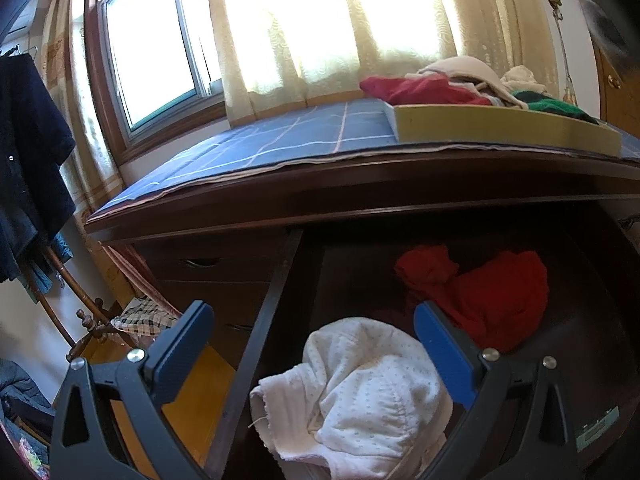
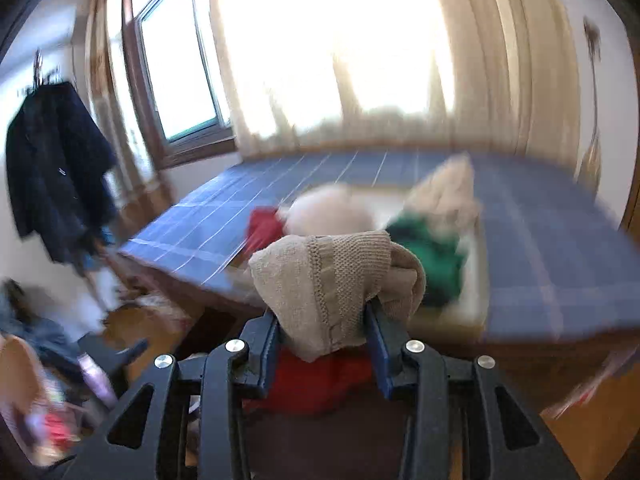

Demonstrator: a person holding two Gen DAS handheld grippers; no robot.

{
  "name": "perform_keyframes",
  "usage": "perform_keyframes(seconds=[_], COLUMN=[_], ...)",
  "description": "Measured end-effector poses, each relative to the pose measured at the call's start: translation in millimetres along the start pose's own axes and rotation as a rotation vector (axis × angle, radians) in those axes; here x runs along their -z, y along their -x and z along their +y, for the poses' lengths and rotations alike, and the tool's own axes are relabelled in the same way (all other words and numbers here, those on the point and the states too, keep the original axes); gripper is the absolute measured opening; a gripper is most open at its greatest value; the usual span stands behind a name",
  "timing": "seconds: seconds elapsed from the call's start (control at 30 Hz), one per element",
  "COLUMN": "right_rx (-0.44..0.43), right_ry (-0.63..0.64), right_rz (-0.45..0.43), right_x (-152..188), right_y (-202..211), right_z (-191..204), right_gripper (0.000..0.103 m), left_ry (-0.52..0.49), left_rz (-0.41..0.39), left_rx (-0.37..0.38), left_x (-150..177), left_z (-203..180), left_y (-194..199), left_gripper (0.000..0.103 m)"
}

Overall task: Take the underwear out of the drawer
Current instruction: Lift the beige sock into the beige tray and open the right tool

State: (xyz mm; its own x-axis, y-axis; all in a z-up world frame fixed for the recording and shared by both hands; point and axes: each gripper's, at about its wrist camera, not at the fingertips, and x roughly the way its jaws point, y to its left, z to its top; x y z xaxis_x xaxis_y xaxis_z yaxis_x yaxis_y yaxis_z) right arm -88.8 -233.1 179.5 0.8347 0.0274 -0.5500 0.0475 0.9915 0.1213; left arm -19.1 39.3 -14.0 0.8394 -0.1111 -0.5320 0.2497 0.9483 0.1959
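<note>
Left wrist view: the left gripper (image 1: 312, 332) hangs over the open drawer (image 1: 276, 300), fingers (image 1: 438, 344) spread wide with nothing between them. A white garment (image 1: 360, 396) and a red one (image 1: 480, 292) lie inside. On the surface's blue cloth (image 1: 280, 136), a tray (image 1: 500, 128) holds more clothes. In the blurred right wrist view, the right gripper (image 2: 324, 340) is clenched on a beige knit garment (image 2: 340, 276), held up before that tray.

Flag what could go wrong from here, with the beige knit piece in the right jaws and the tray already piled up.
1. The beige knit garment drapes loosely over the right gripper; it might slip or snag.
2. The tray is already heaped, so another piece could slide off.
3. The white garment lies between the open left gripper jaws, ungrasped.
</note>
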Motion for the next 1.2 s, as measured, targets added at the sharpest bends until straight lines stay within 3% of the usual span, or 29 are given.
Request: perform_keyframes(seconds=[0.07,0.23,0.53,0.97,1.1,1.2], right_rx=[0.074,0.045,0.072,0.058,-0.029,-0.091], right_ry=[0.064,0.060,0.083,0.015,-0.082,-0.160], right_rz=[-0.024,0.080,0.271,0.326,0.329,0.309], right_x=[-15.8,-30.5,-12.2,-12.1,-10.0,-5.8], right_y=[-15.3,-75.2,-142.2,-165.7,-167.2,-157.1], right_z=[3.6,3.3,14.5,6.4,-8.7,-19.5], right_gripper=[0.041,0.041,0.041,0.045,0.062,0.063], left_ry=[-0.002,-0.003,0.012,0.002,-0.002,-0.004], left_rz=[-0.002,-0.006,0.014,0.014,0.012,0.011], left_rx=[0.000,-0.004,-0.011,-0.017,-0.015,-0.013], left_x=[-0.3,0.5,-1.0,0.0,0.5,0.9], left_z=[0.2,-0.1,1.4,0.5,1.1,1.4], left_y=[-0.2,-0.8,-3.6,-3.6,-3.0,-2.4], left_gripper=[0.102,0.102,0.102,0.102,0.102,0.102])
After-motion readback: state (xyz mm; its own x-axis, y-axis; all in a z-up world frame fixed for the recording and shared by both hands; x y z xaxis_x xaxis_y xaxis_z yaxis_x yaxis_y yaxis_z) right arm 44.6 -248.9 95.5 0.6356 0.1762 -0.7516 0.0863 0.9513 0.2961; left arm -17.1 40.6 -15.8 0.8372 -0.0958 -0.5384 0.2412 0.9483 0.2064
